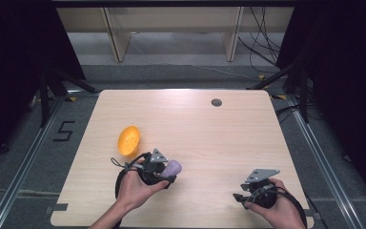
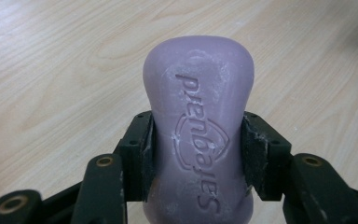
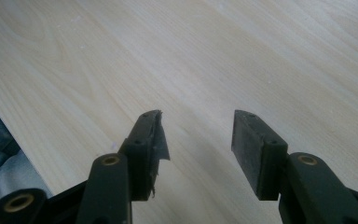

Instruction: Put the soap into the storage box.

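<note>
Nearest to me, my right gripper (image 1: 244,197) rests low at the near right of the table (image 1: 228,138), jaws standing apart with only bare wood between them. My left gripper (image 1: 167,172), at the near left, is clamped on the purple soap bar (image 2: 198,135), the pads pressing its narrow waist from both sides. The bar's long axis runs straight out along my left jaws, its rounded free end pointing away from my hand, toward the table's middle in the high view, with the stamped lettering facing up at the camera. It looks lifted just off the wood, though I cannot tell for sure. Farther out and to the left of that hand lies the orange dish (image 1: 128,140), near the soap yet apart from it. My left hand is much the nearer one, so I judge the coming move is a swing leftward and away, carrying the bar to the dish.
</note>
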Demonstrator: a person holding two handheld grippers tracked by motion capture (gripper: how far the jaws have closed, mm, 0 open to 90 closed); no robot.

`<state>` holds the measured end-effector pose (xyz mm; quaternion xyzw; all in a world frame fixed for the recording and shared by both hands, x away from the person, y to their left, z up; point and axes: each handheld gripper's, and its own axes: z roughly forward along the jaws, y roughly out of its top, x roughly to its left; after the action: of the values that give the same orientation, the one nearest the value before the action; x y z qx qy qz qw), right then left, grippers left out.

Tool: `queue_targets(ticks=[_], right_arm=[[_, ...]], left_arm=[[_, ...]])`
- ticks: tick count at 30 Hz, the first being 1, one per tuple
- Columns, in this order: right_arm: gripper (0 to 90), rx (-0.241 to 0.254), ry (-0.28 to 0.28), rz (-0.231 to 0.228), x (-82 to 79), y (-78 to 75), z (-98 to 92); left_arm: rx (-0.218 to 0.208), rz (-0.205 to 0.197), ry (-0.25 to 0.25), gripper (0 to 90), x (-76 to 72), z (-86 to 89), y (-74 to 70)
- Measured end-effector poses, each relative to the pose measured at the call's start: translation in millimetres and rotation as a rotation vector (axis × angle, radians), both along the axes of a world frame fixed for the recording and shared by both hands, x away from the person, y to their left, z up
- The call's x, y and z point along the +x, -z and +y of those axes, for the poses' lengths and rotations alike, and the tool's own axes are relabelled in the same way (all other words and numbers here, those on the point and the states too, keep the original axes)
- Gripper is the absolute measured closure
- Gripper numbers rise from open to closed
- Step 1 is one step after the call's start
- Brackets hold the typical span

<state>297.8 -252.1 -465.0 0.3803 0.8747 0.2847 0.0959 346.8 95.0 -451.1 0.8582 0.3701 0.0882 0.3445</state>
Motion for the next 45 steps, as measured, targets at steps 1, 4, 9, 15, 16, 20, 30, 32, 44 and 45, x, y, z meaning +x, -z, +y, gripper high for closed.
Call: queue_targets(ticks=[1, 4, 9, 15, 16, 20, 30, 32, 44, 45], right_arm=[[52.8, 0.0, 0.0, -0.001, 0.0, 0.0, -0.1], [52.7, 0.017, 0.013, 0.0, -0.4, 0.4, 0.8], [52.6, 0.01, 0.01, 0.009, 0.0, -1.1, -0.5], [51.7, 0.013, 0.01, -0.005, 0.4, -1.3, -1.0], [51.7, 0.014, 0.011, -0.006, 0.4, -1.3, -1.0], [51.2, 0.027, 0.022, -0.018, 0.2, -0.3, -0.5], [51.0, 0.031, 0.021, -0.024, 0.8, -0.2, -0.7], [51.0, 0.022, 0.017, -0.007, 0.7, -2.0, -1.5], [50.3, 0.031, 0.02, -0.005, 1.0, -2.1, -1.8], [50.3, 0.031, 0.02, -0.005, 1.0, -2.1, -1.8]], left_arm=[[0.006, 0.004, 0.001, 49.4, 0.4, 1.3, -0.3], [0.012, 0.015, -0.003, 49.4, 0.6, 4.5, -1.9], [0.01, 0.003, -0.008, 49.4, 0.5, 8.0, -2.4], [0.004, -0.001, -0.024, 49.4, 0.2, 13.4, -4.5], [0.0, -0.003, -0.028, 49.4, 0.1, 14.3, -4.4], [-0.005, -0.012, -0.046, 49.4, -0.4, 17.0, -4.4], [-0.018, -0.007, -0.072, 49.4, -0.8, 22.8, -5.1], [-0.017, -0.01, -0.074, 49.4, -0.7, 24.4, -5.8], [-0.023, -0.012, -0.097, 49.4, 0.5, 32.2, -7.3], [-0.028, -0.007, -0.101, 49.4, 0.4, 32.6, -7.3]])
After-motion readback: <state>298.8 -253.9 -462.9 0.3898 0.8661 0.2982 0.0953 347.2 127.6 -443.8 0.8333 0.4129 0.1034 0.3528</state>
